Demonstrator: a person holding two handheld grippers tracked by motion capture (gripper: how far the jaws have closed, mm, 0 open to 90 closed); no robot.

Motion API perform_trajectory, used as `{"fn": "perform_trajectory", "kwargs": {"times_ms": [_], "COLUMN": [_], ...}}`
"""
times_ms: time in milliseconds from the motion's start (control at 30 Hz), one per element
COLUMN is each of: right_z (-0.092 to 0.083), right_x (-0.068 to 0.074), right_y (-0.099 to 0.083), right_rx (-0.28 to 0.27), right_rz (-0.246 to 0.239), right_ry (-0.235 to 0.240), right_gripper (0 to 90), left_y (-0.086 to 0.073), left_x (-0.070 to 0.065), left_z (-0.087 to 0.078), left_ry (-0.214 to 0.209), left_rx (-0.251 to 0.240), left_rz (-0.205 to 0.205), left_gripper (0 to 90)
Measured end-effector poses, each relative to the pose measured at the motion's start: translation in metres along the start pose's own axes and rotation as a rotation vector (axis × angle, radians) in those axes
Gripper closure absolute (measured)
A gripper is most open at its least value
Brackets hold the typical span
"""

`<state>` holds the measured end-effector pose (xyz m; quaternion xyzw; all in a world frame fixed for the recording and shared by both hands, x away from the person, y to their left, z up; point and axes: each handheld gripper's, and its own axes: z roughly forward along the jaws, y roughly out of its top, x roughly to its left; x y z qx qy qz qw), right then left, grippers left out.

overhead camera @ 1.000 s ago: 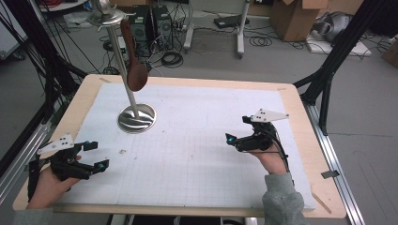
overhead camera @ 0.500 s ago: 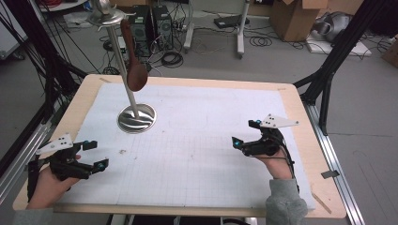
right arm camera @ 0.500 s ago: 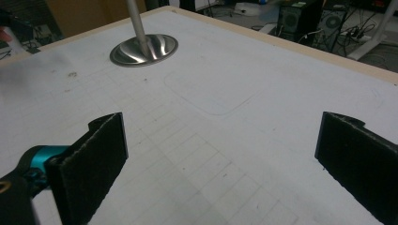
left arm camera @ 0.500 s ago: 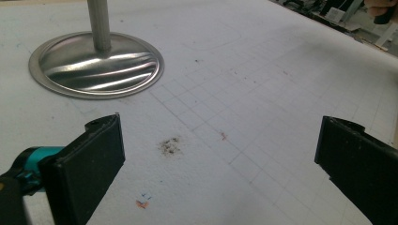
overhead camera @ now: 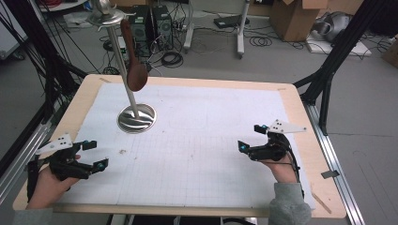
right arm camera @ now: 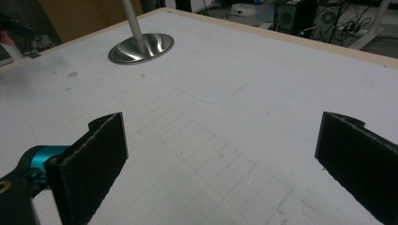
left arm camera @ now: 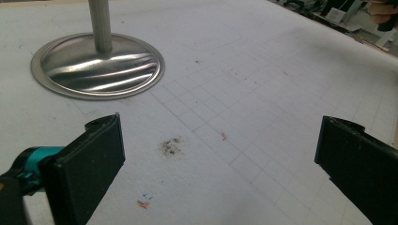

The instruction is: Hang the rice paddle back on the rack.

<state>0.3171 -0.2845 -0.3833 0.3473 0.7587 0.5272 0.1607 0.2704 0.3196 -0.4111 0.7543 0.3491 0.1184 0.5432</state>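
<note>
Our jaws stand spread wide on both sides and pinch nothing. Our left gripper (overhead camera: 87,157) rests at the near left corner of the table (overhead camera: 300,101), and our right gripper (overhead camera: 251,140) rests at the near right, well apart from each other. Between the left jaws we see bare gridded mat (left arm camera: 263,84) with a small dark smudge (left arm camera: 170,146) on it; past them stands the round base (left arm camera: 98,65) of the stand (overhead camera: 126,84). The right gripper view shows the same base (right arm camera: 141,48) far off across the mat.

The spoon (overhead camera: 133,63) hangs from the top of the stand, bowl down, at the far left of the table, clear of the mat.

We judge that we are at the start of a step: both grippers idle, nothing yet reached for. The spoon seems the thing to go for next; that calls for our left gripper, the nearer one, to rise and travel forward to it, jaws kept apart until they flank the handle.

Count: two grippers, one stand, one spoon, one mat.
</note>
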Motion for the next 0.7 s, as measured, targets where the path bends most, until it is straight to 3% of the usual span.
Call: {"fn": "perform_trajectory", "kwargs": {"times_ms": [367,700], "right_z": [-0.023,-0.026], "right_x": [-0.009,-0.011], "right_y": [-0.019,-0.023], "right_rx": [-0.035,-0.046], "right_rz": [0.079,0.084], "right_ry": [-0.024,-0.023], "right_gripper": [1.6,1.6], "left_y": [0.002,0.007], "left_x": [-0.001,-0.004], "left_z": [-0.003,-0.005], "left_ry": [0.021,0.038], "left_rx": [-0.031,-0.054], "left_rz": [0.009,0.016], "left_gripper": [2.3,2.3]}}
